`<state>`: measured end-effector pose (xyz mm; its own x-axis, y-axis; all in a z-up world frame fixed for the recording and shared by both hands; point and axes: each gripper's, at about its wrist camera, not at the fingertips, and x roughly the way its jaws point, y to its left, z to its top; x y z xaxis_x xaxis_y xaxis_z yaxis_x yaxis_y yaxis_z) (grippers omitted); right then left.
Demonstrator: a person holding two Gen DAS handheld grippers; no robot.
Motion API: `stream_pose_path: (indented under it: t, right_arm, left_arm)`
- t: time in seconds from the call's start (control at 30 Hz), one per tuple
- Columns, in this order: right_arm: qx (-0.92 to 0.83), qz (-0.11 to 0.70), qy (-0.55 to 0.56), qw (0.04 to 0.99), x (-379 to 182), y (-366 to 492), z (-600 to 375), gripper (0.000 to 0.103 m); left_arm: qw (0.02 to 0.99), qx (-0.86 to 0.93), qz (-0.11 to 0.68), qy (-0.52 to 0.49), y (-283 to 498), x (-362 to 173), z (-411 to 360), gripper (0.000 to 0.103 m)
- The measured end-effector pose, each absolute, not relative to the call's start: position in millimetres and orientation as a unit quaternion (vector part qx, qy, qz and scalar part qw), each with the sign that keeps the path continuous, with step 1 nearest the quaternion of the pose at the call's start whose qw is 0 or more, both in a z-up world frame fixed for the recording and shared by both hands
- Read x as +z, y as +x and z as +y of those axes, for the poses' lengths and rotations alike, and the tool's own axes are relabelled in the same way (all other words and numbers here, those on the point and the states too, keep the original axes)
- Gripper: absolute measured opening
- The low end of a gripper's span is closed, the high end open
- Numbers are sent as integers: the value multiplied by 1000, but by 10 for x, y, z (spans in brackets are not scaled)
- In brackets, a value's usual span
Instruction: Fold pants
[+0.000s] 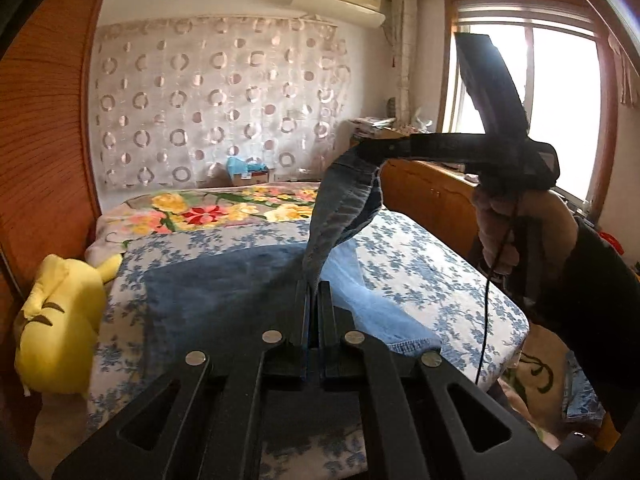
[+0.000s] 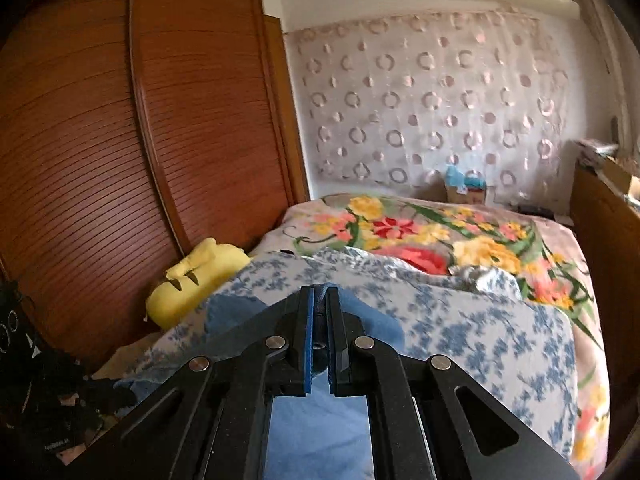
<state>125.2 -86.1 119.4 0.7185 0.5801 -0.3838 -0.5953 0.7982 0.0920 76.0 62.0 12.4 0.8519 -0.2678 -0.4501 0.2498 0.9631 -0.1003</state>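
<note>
Up close in the left wrist view, the left gripper [image 1: 314, 292] points forward and slightly down over the bed [image 1: 440, 280], its two black fingers pressed together on a raised fold of the blue denim pants [image 1: 224, 292]. From that pinch a band of denim climbs up and to the right to the right gripper [image 1: 370, 148], which reaches in level from the right side and is clamped on the far end of the band. A hand [image 1: 500, 232] grips that tool's handle from below, knuckles toward the camera, with a dark sleeve behind it and a thin black cable hanging beside it. The rest of the pants lies spread flat on the blue-flowered sheet, near the middle of the bed. A yellow plush toy [image 1: 60, 320] sits at the bed's left edge against the wooden wardrobe [image 1: 44, 140].

Seen from the right wrist view, the right gripper [image 2: 320, 292] tilts a little downward toward the far end of the bed [image 2: 500, 340]. Its blue-padded fingers meet at the tips on a small pinch of denim, and more of the pants [image 2: 320, 432] hangs blurred below the linkage. The plush toy [image 2: 192, 280] lies to the left, beside the wardrobe [image 2: 120, 140].
</note>
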Motion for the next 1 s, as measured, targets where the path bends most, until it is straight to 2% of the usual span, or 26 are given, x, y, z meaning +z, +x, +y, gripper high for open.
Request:
stream_pose_path:
  t: [0.27,0.73,0.83,0.87,0.9,1.0]
  right_arm:
    - [327,223,-47,917,1046,1719,-310,5]
    - [338,271,-80,898,937,2031,457,5]
    - [351,282,-77,890,952,2020,478,27]
    - [354,271,-82,891,970,1981,481,37]
    - [353,259,-87,895,994,1935,440,42]
    - [348,241,-86,902,1033,1864,254,43]
  left_arm:
    - [959,-109,260,-31,748,-69,899,4]
    - [939,-75,333,-50,824,-641,1213,4]
    - [935,-51,348,-46,852,-736,1230,4]
    - [935,-45,349,-42,849,-749,1222,4]
    - [936,-40,348,-36,841,-750,1216,4]
    - [938,-33,344,-32,813,-720,1221,4]
